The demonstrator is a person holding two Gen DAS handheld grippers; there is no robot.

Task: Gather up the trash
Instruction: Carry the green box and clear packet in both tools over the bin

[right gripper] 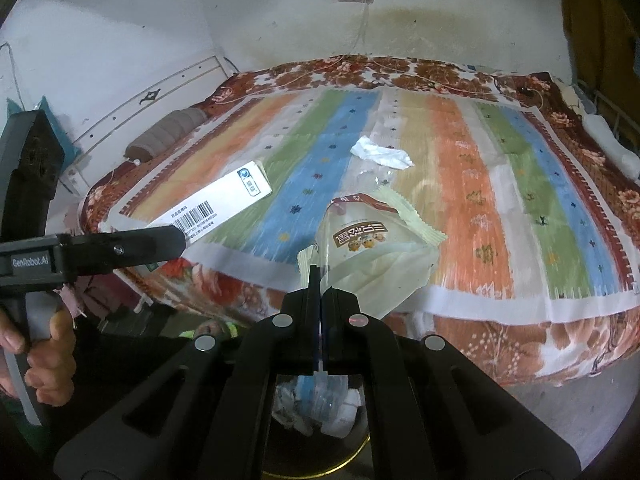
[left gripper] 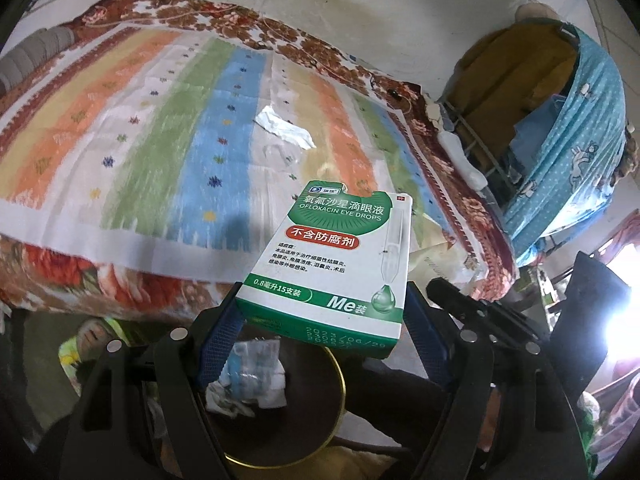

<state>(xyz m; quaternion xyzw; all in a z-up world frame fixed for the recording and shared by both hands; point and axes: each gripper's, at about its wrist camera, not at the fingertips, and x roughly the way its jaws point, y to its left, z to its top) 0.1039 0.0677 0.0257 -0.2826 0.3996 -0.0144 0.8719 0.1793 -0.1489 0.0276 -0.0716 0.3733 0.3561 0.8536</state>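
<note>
Below my claws sits a dark bin (right gripper: 320, 464) with a gold rim, crumpled scraps already inside. My left claw (left gripper: 320, 320) stands wide, its blue pads clamping an eye-drop box (left gripper: 332, 256) by its sides. My right claw (right gripper: 320, 280) is pressed together on a clear snack wrapper (right gripper: 372, 248) (printed side up). Farther off, a crumpled white tissue (right gripper: 380, 154) lies on the striped bedspread (right gripper: 460, 160).

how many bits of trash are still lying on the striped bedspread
2: a crumpled white tissue mid-bed and a clear plastic scrap just in front of it. More may be hidden behind the held items.
</note>
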